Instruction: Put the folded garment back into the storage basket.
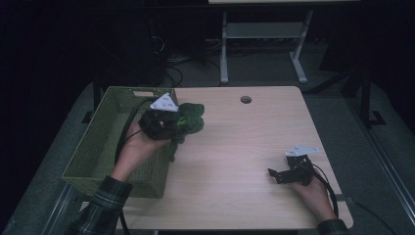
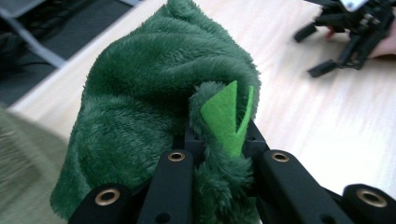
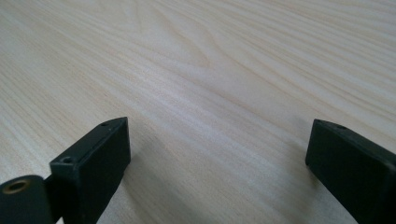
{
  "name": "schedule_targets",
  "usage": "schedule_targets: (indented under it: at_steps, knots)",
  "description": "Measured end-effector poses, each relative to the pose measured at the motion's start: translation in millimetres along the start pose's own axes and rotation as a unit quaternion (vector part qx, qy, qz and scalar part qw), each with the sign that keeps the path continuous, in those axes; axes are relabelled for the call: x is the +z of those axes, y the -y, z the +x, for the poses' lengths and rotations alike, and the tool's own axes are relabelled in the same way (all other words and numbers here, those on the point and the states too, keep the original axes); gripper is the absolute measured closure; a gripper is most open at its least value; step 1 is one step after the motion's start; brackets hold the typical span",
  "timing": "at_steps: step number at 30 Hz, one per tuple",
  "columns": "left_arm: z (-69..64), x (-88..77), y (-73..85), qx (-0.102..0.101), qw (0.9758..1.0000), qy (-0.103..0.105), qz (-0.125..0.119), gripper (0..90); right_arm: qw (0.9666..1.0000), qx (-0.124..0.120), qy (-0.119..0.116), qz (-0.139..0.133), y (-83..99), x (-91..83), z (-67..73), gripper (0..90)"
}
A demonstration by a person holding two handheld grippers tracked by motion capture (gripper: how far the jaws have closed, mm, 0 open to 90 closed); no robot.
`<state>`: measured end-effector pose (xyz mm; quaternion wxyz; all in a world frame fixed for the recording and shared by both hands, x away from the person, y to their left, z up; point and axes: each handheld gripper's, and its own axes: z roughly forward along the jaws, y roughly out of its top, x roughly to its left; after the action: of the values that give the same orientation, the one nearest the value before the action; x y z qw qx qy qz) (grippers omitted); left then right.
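Left gripper [image 1: 172, 128] fingers clamp green plush [image 1: 191, 119] beside basket [image 1: 93, 147], apparently mid-carry; right gripper [image 1: 279, 175] fingers open on counter [image 1: 235, 147]; next: lower plush into basket.

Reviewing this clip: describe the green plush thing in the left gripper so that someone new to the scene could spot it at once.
Start at the green woven basket on the left side of the wooden table. At its right rim the left gripper is shut on the plush toy. It is dark green and furry with a brighter green felt piece, the only soft thing here.
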<state>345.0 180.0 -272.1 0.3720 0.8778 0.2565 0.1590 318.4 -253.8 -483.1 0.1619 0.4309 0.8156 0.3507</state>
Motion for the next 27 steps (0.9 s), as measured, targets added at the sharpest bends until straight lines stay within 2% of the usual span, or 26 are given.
schedule_targets:
  at_steps: [7,12,17,22,27]
  knots:
    - [28.5,-36.9,17.3,-0.028,0.9985,-0.046,-0.007,78.9,1.0000,0.000,0.000,0.000,0.0,0.0,0.0,6.3]
    - [46.4,-45.9,41.7,-0.050,0.9960,-0.074,0.006,78.7,1.0000,0.001,0.000,0.000,-0.1,0.1,0.1,6.3]
    - [61.3,-33.6,70.0,-0.077,0.9921,-0.093,0.034,78.5,1.0000,0.000,0.001,-0.001,-0.1,0.2,0.1,6.3]
    - [72.2,-15.4,93.1,-0.097,0.9891,-0.094,0.057,78.4,1.0000,-0.001,0.001,-0.001,-0.1,0.3,-0.2,6.3]
    - [76.5,5.7,112.7,-0.112,0.9859,-0.092,0.084,78.3,1.0000,-0.001,0.001,-0.001,-0.1,0.3,-0.2,6.3]
